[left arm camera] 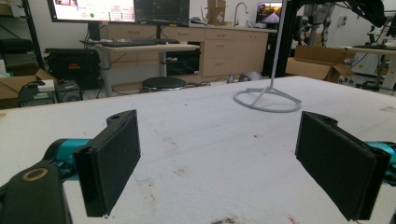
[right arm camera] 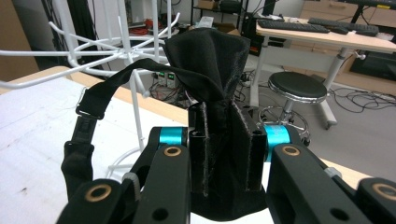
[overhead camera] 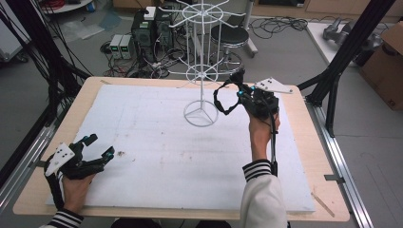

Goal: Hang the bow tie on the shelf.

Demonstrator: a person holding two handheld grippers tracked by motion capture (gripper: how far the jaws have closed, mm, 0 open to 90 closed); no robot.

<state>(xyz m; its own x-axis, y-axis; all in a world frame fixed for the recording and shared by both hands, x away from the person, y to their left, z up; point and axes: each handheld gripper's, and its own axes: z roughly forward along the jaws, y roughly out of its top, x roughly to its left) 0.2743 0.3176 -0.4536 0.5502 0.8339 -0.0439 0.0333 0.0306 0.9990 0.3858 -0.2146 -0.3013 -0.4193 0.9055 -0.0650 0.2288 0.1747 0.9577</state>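
A black fabric pouch [right arm camera: 217, 70] with a looping strap [overhead camera: 220, 102] hangs bunched beside the white wire rack [overhead camera: 202, 57].

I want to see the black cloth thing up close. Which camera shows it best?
The right gripper view: the black cloth sits close up, pinched between the right gripper jaws, its strap looping down. The high view shows it small and dark by the white rack.

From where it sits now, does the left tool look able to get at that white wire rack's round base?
Probably yes. The left tool is open and the white mat between it and the rack's round base lies bare.
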